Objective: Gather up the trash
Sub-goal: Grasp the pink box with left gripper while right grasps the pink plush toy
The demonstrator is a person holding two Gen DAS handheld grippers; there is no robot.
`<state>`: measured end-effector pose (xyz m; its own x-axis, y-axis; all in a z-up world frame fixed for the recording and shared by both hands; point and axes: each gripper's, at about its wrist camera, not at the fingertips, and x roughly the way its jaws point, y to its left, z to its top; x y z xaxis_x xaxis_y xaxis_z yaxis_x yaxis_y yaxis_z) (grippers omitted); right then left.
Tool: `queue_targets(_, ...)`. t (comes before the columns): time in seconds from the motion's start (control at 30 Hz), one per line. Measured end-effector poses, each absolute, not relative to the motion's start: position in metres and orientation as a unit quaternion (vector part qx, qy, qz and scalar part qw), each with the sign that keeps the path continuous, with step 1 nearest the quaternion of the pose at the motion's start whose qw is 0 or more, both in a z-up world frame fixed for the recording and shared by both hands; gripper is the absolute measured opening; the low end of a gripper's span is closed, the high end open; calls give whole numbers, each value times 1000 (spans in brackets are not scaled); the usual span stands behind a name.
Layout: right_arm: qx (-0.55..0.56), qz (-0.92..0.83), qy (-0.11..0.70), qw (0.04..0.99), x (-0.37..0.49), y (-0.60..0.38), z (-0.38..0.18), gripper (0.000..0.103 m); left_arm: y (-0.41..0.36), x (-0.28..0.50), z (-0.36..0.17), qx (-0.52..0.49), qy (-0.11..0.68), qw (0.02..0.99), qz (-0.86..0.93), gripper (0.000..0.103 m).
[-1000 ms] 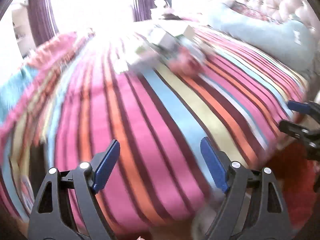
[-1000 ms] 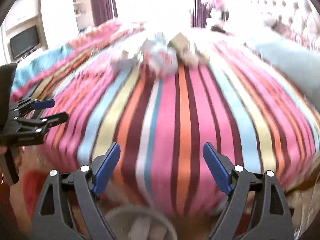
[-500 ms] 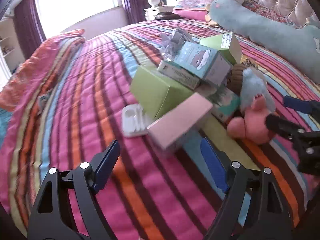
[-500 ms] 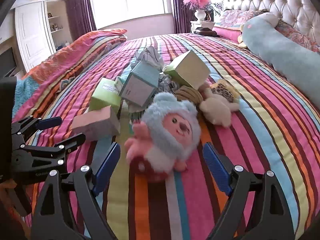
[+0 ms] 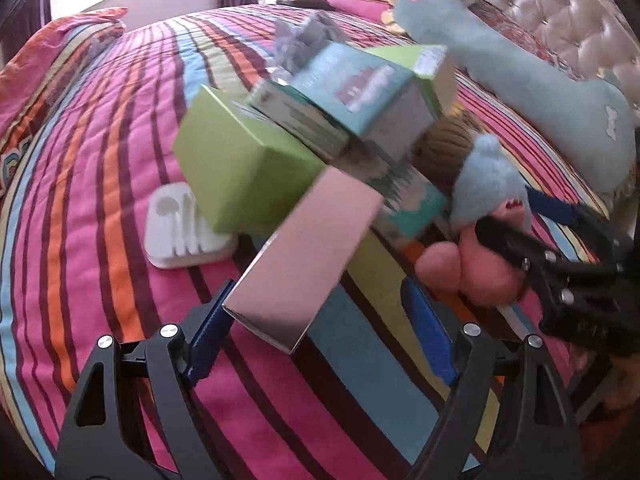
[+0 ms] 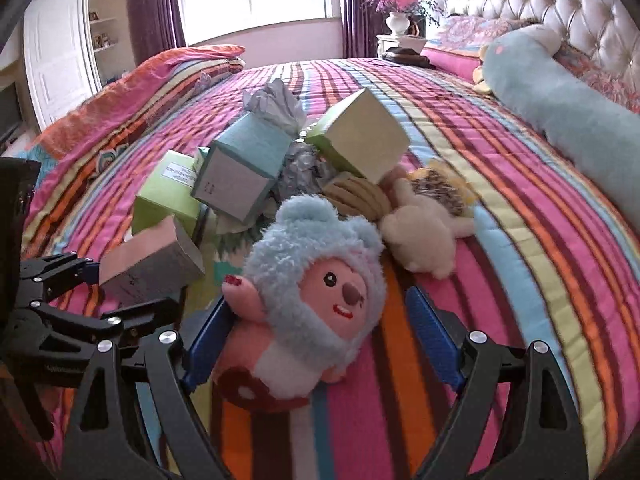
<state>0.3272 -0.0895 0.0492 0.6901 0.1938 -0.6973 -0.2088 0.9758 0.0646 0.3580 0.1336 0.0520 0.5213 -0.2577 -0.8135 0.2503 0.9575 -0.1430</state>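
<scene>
The left gripper (image 5: 320, 328) stands with jaws spread; the near end of the pink box (image 5: 308, 256) lies between its blue pads, and contact cannot be confirmed. The right gripper (image 6: 320, 332) is likewise spread, its pads flanking the pink-and-blue plush toy (image 6: 316, 292) without visibly pressing on it. The trash sits in a heap on the striped bedspread (image 6: 520, 240): at 12 o'clock from the pink box, a green box (image 5: 244, 172) and a teal box (image 5: 360, 96) stack against each other, with crumpled grey paper (image 5: 304, 40) beyond. A white plastic tray (image 5: 180, 232) lies at 9 o'clock, beside the green box. A long blue plush (image 5: 520, 80) rests at 2 o'clock.
</scene>
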Motion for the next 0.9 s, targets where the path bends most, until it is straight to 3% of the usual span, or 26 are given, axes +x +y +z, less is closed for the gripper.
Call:
queue_targets(0.3, 53, 127, 423, 896, 347, -88, 34, 81, 124, 377, 40, -12, 481, 872, -85, 77)
queue_targets(0.37, 59, 138, 425, 893, 350, -89, 31, 79, 125, 377, 39, -3, 473, 880, -52, 51)
queue_targets(0.43, 75, 164, 429, 885, 347, -93, 30, 69, 132, 374, 42, -16, 466, 884, -37, 34)
queue_targets(0.53, 88, 186, 426, 881, 337, -103, 36, 64, 141, 360, 43, -49, 458, 886, -44, 33)
queue_targets(0.7, 91, 217, 404, 884, 300, -123, 47, 62, 132, 315, 47, -63, 439, 894, -61, 33)
queue_targets(0.9, 134, 263, 380, 876, 234, -176, 63, 62, 109, 204, 56, -91, 399, 908, -90, 33)
